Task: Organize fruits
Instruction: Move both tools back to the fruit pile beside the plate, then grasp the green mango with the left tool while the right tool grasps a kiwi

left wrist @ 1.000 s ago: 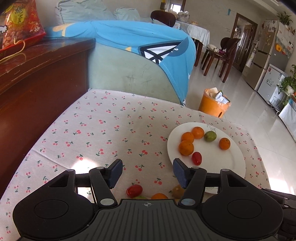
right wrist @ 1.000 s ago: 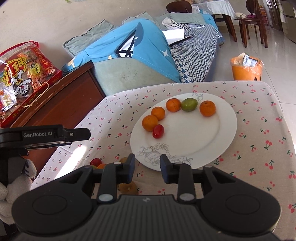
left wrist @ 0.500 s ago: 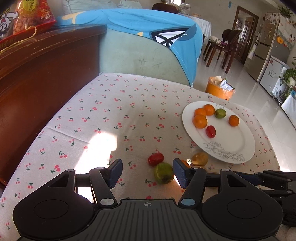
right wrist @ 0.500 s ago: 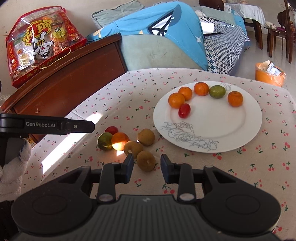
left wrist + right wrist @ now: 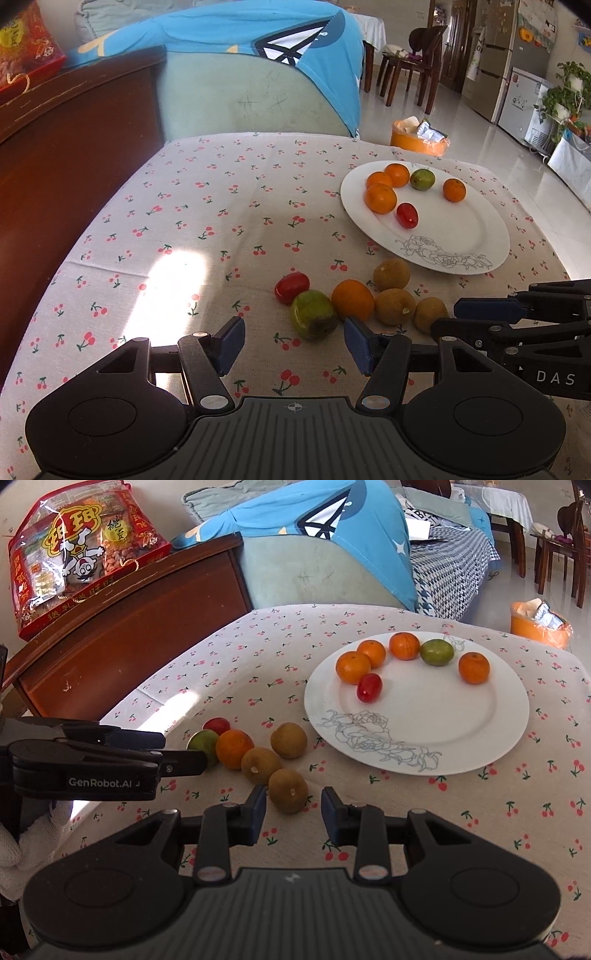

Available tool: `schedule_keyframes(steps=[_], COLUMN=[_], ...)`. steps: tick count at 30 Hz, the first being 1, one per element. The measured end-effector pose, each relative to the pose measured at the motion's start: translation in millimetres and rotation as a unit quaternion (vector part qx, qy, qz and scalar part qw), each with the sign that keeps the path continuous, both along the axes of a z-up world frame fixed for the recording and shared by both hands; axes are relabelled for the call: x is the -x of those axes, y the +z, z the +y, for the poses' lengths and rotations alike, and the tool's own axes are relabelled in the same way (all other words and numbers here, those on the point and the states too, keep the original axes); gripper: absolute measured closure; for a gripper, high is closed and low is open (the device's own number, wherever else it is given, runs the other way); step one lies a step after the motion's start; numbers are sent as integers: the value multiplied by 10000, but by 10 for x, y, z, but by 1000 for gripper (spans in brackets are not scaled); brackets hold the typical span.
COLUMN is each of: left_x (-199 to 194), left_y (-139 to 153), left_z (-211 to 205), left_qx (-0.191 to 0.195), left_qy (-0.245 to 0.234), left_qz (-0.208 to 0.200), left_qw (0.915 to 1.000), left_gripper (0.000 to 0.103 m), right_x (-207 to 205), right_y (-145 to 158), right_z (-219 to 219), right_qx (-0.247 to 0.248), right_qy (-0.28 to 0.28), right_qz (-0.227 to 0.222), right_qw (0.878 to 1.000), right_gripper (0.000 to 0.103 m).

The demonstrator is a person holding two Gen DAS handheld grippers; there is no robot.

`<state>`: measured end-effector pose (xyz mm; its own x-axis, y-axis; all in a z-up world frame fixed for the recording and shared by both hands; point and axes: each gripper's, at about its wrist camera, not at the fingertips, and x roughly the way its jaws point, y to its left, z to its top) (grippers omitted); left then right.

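1. the right gripper hangs over the cherry-print tablecloth with its jaws parted and nothing between the pads. the nearest brown fruit lies just past the fingertips, at about 12 o'clock from it in the right wrist view, not yet inside the gap.
2. the left gripper is also open and empty, jaws set wider. the green fruit sits just ahead of it at roughly 1 o'clock, close to the right-hand pad, with the orange touching it on the far side.
3. the loose pile stays off the plate: a red tomato, the green fruit, the orange and three brown fruits in a tight cluster. from the pile the plate lies at about 2 o'clock in the right wrist view, near but apart.
4. the brown fruit is nearly round, so no long axis matters much. its stem dimple faces up.
5. judgement: the right hand is nearer the brown fruit, the left nearer the green one. the right gripper needs a short push forward to straddle its fruit. neighbours sit close, so a pad could nudge them.
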<state>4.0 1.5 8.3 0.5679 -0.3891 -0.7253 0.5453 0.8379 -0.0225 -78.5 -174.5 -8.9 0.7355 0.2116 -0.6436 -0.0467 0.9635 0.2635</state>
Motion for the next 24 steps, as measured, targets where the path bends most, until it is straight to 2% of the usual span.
schedule_keyframes(steps=[10,15,24], left_x=[24,8,-44], left_y=[-92,-116,-140], left_z=[-148,-168,-143], left_qx=[-118,-108,-82], left_qy=[-405,-463,-437], left_qz=[-281,-288,-282], left_qw=[9987,9985,9986], left_gripper=[46,51,53], right_x=[-29,-48,-63], right_y=[-12,-18,-33], right_z=[58,77,82], right_qx=[166,186,175], right_qy=[69,83,134], right_qz=[-42,-66,-59], right_qw=[9998,9998,9997], right_gripper=[69,69,69])
